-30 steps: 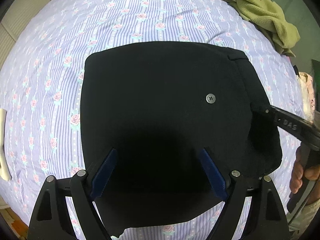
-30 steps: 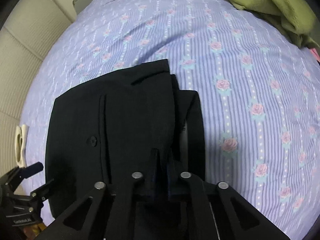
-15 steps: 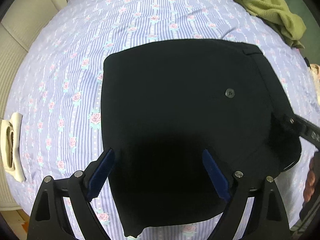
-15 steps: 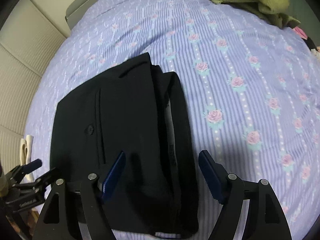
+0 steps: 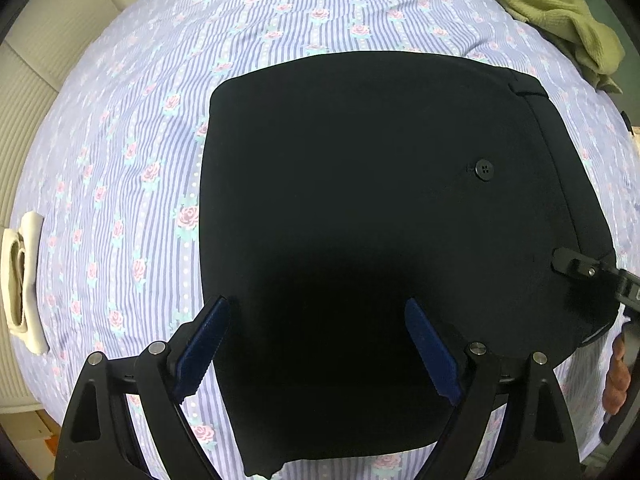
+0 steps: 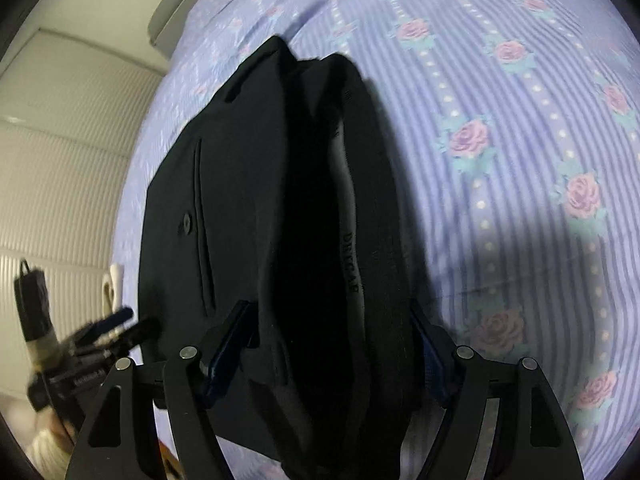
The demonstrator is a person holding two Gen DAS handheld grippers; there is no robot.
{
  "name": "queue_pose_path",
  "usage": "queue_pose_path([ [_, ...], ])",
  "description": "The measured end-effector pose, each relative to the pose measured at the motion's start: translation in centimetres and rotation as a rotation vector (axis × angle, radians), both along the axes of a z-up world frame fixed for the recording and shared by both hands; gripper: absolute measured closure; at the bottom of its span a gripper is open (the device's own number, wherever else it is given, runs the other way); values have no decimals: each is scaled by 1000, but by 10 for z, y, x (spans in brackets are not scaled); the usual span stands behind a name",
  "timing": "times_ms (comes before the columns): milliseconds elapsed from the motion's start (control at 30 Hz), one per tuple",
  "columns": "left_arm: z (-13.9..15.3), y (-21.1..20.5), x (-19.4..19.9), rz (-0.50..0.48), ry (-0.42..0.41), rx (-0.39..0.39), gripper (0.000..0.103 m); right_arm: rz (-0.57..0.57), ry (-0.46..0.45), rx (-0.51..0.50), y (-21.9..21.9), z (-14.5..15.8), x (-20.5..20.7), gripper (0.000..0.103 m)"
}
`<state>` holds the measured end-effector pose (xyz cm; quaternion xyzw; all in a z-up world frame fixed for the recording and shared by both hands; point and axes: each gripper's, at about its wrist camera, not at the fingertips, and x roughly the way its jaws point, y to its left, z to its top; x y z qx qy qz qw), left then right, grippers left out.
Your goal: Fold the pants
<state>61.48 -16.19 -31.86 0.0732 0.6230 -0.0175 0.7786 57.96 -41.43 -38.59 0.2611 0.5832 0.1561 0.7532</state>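
Note:
The black pants [image 5: 360,184] lie folded into a compact block on the flowered bed sheet [image 5: 120,128], with a pocket button [image 5: 484,169] facing up. My left gripper [image 5: 316,344] is open and empty, its blue pads spread over the near edge of the pants. My right gripper [image 6: 328,352] is open and empty, straddling the waistband end [image 6: 352,240] of the pants. The right gripper's tip shows in the left wrist view [image 5: 576,266] at the pants' right edge. The left gripper shows blurred in the right wrist view [image 6: 100,340].
A green garment [image 5: 552,8] lies bunched at the far right of the bed. A cream folded cloth [image 5: 22,284] sits at the bed's left edge. A pale panelled wall [image 6: 60,160] runs along the left side.
My right gripper was shut on the pants' edge, then opened and let go. It has since tilted closer over the waistband. My left gripper stayed open and drew back slightly.

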Motion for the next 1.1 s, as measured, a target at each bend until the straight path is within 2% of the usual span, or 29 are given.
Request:
queue_pose_path([
  [100,-1,-1,-2,-1,-5,11,13,-20,57,38,-1,-5,18,27],
  [167,0,2,-1,14,0,4,13,-31,63,62,1,-2,25,27],
  [333,3,15,-1,34,6,-12,13,84,-35,110,25,24,20,31],
  [400,3,17,0,33,4,-8,13,65,0,79,22,13,25,32],
  [433,2,21,1,35,6,-12,13,38,33,80,18,4,29,38],
  [467,4,26,0,34,8,-17,13,7,65,101,13,-6,32,43],
  [533,3,27,0,15,9,-16,13,-72,98,167,6,-20,33,47],
  [600,5,30,-2,-9,4,-24,13,-79,72,117,13,-10,28,56],
  [667,7,39,-3,1,9,-61,13,-92,46,83,18,6,20,71],
  [700,8,45,-2,14,12,-88,13,-104,32,73,17,14,19,74],
  [733,8,49,-2,19,15,-105,13,-116,18,41,21,24,18,74],
  [867,4,84,2,105,47,-258,13,-101,-19,-207,58,51,16,74],
  [933,1,106,7,174,63,-375,13,-84,-38,-309,74,57,17,75],
  [1000,-4,121,12,218,71,-453,13,-59,-51,-412,84,57,17,75],
  [1033,-9,131,17,246,73,-498,13,-55,-47,-434,78,56,15,75],
  [1100,-17,139,24,267,80,-522,13,-49,-37,-460,73,50,14,74],
])
